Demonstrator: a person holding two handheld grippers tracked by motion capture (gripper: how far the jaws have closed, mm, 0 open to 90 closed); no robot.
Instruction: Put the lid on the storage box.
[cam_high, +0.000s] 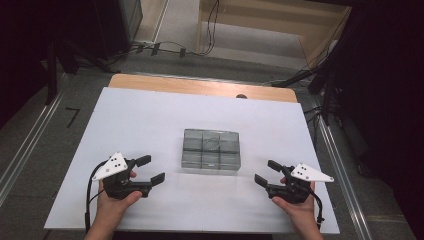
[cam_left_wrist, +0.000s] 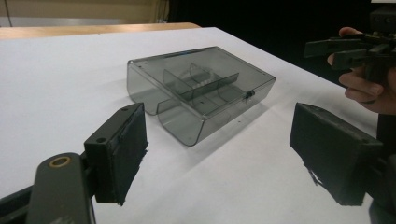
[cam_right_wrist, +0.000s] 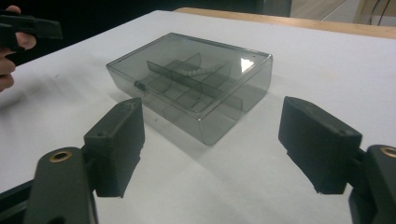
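A smoky see-through plastic box (cam_high: 211, 150) with its lid down lies in the middle of the white board (cam_high: 150, 115). Dividers split it into several compartments, and a small pale beaded piece (cam_right_wrist: 198, 72) lies in one of the far ones. My left gripper (cam_high: 152, 169) is held left of the box, apart from it, jaws open with nothing between them. My right gripper (cam_high: 265, 172) is held right of the box, also open and empty. In the left gripper view the box (cam_left_wrist: 201, 88) lies ahead of the spread jaws, with the right gripper (cam_left_wrist: 336, 49) beyond it. The right gripper view shows the box (cam_right_wrist: 191, 79) and the left gripper (cam_right_wrist: 28, 28).
The white board covers a wooden table whose far edge (cam_high: 200, 86) shows. Cables (cam_high: 165, 49) lie on the floor behind it. Metal rails (cam_high: 30, 135) run along both sides, and dark stands (cam_high: 325, 85) are at the right.
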